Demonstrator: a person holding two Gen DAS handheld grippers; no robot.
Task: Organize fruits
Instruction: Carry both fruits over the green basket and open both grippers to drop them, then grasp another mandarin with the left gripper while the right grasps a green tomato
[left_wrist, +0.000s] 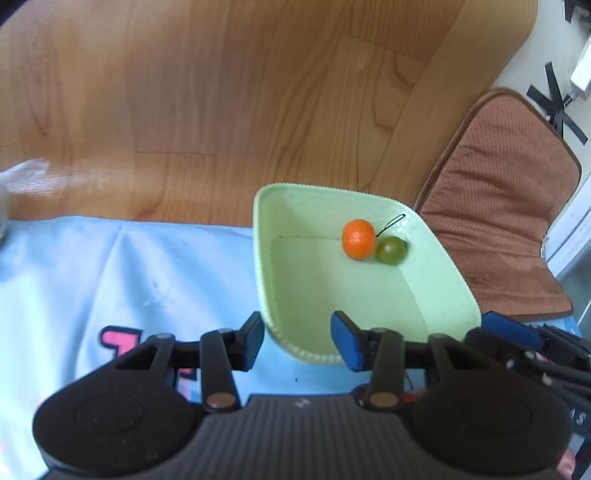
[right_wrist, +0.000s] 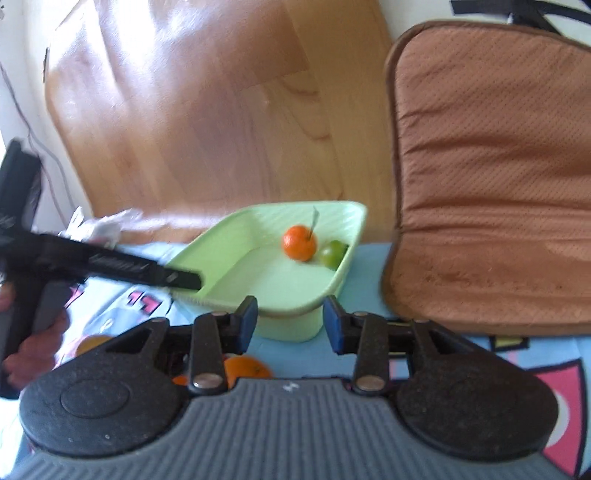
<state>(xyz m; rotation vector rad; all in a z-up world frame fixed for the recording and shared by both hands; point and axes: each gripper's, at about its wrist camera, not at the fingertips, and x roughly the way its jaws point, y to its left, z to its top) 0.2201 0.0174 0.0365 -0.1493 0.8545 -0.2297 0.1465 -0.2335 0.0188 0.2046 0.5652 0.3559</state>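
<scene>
Left tongs (left_wrist: 297, 341): parted and empty, hanging over the near rim of the basket, nothing between the blue pads.
Cloth (left_wrist: 110, 280): pale blue with pink print, spread over the counter; in the left wrist view it runs from 9 o'clock under the basket.
Basket (left_wrist: 266, 258): light green, shallow, sitting on the cloth at the far edge of the counter, against the wooden board (left_wrist: 240, 92).
Fruits already in: a mandarin (left_wrist: 358, 239) and a green fruit (left_wrist: 390, 249), touching each other, tucked in the basket's far corner at about 1 o'clock from the left tongs.
Fruits still out: in the right wrist view an orange (right_wrist: 245, 369) lies on the cloth under the right tongs, at about 7 o'clock from their tips; another orange-yellow piece (right_wrist: 92, 343) shows at 9 o'clock, half hidden.
Right tongs (right_wrist: 290, 325): parted and empty, pointing at the basket's near wall.
Cushion (right_wrist: 491, 177): brown, at 3 o'clock of the basket, just beside it.
Step in hand, as I judge it: fetching the next loose fruit.
Doing it well: draw back to the fruit lying under the tongs, straddle it at its widest part, close gently so it does not squirt out, then set it on the bare basket floor, clear of the two fruits and of the other tongs.
</scene>
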